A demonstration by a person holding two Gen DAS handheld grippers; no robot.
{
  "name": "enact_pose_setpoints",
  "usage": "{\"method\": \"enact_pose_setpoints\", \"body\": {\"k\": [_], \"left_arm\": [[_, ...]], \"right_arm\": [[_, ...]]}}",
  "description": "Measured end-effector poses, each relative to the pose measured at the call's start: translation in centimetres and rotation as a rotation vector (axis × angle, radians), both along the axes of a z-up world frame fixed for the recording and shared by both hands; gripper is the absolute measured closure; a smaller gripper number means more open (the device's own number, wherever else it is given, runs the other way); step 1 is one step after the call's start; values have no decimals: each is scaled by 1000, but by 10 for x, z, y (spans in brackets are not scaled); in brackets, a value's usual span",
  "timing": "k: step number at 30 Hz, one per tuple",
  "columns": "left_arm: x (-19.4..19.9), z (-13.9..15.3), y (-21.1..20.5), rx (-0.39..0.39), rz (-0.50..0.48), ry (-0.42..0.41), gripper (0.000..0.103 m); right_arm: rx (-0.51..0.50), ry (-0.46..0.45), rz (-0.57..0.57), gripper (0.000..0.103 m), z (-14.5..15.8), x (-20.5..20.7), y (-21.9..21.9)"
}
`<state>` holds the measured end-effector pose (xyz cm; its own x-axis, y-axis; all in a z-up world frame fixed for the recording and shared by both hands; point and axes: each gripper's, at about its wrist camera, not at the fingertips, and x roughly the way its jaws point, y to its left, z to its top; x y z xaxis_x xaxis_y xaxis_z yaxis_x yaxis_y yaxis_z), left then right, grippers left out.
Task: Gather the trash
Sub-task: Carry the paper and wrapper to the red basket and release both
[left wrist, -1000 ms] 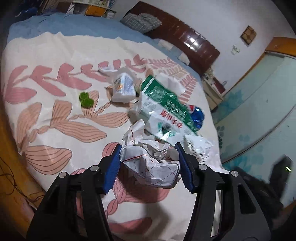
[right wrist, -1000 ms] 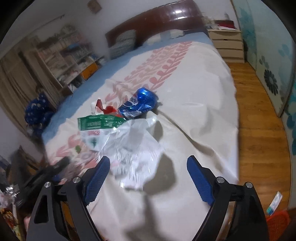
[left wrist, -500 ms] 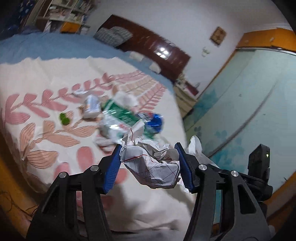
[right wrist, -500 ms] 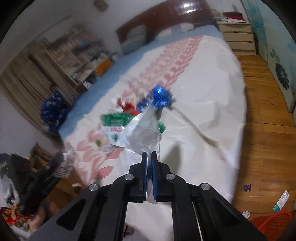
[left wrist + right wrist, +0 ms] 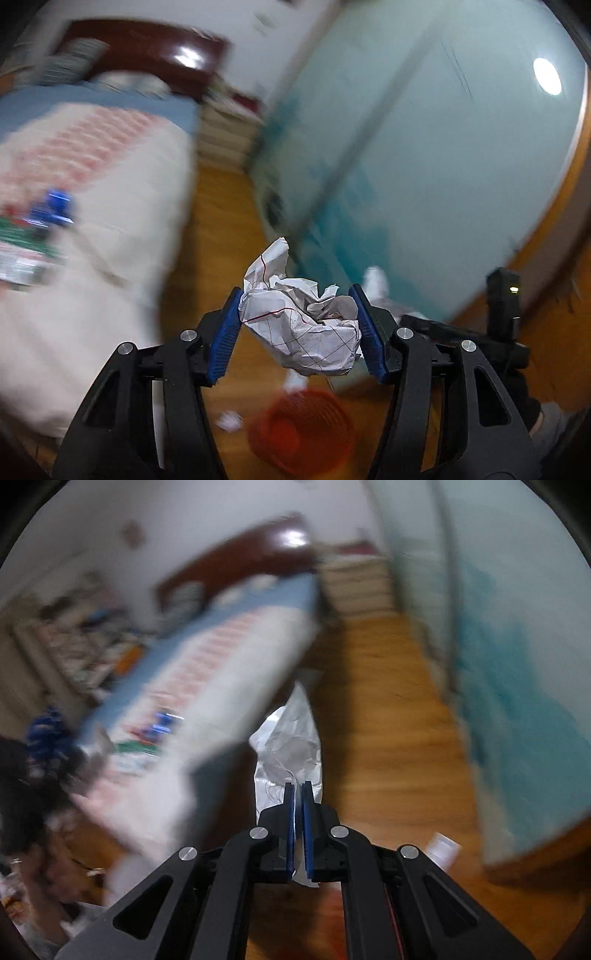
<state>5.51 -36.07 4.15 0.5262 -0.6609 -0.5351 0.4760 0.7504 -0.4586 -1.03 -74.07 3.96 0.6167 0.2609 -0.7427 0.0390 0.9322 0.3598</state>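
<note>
My left gripper (image 5: 297, 328) is shut on a crumpled ball of white paper (image 5: 301, 325) with red and dark grid lines, held over the wooden floor. Below it stands a blurred orange-red basket (image 5: 301, 430). My right gripper (image 5: 298, 805) is shut on a thin clear plastic bag (image 5: 290, 746) that sticks up from between its blue pads. More trash lies blurred on the bed: a blue crushed can (image 5: 53, 210) and a green and white packet (image 5: 18, 243). The can (image 5: 160, 725) shows in the right wrist view too.
The bed (image 5: 92, 192) with its white and pink cover fills the left side. A teal wardrobe wall (image 5: 424, 147) runs along the right. A wooden floor strip (image 5: 373, 716) lies between them. A small white scrap (image 5: 229, 421) lies on the floor near the basket.
Both grippers swung away from the bed to over the floor. The right gripper closed on the plastic bag and lifted it. The left kept its hold on the paper ball.
</note>
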Motion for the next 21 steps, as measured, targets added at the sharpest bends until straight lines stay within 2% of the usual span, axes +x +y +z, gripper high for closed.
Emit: {"method": "enact_pose_setpoints", "body": {"k": [1, 2, 4, 7, 8, 9, 11, 13, 16, 17, 19, 20, 21], "left_arm": [[4, -17, -35, 22, -60, 38, 45], [6, -36, -66, 65, -112, 83, 45], [10, -89, -119, 194, -173, 195, 45], [15, -162, -163, 274, -256, 394, 45], [15, -189, -178, 327, -285, 456, 45], [13, -198, -187, 360, -303, 484, 45], [11, -214, -202, 415, -343, 507, 45], [-5, -215, -223, 455, -382, 504, 45], [-11, -233, -231, 476, -445, 551, 43], [-10, -237, -233, 478, -457, 568, 41], [-17, -239, -234, 494, -465, 570, 37], [-18, -239, -233, 498, -462, 561, 36], [-18, -239, -231, 498, -456, 554, 33]], "right_arm": [[-1, 69, -44, 97, -33, -10, -21], [3, 111, -71, 97, -53, -16, -33], [5, 235, -121, 97, -116, -32, -55], [70, 388, -167, 97, -187, -55, -70], [82, 413, -172, 97, -200, -61, -71], [93, 441, -179, 97, -215, -67, -71], [111, 470, -190, 97, -233, -73, -72], [121, 494, -198, 97, -245, -78, -75], [109, 516, -191, 93, -250, -82, -63], [109, 525, -190, 91, -252, -82, -59], [103, 531, -193, 66, -253, -84, -57], [85, 520, -199, 43, -252, -85, -56], [65, 505, -206, 41, -250, -86, -56]]}}
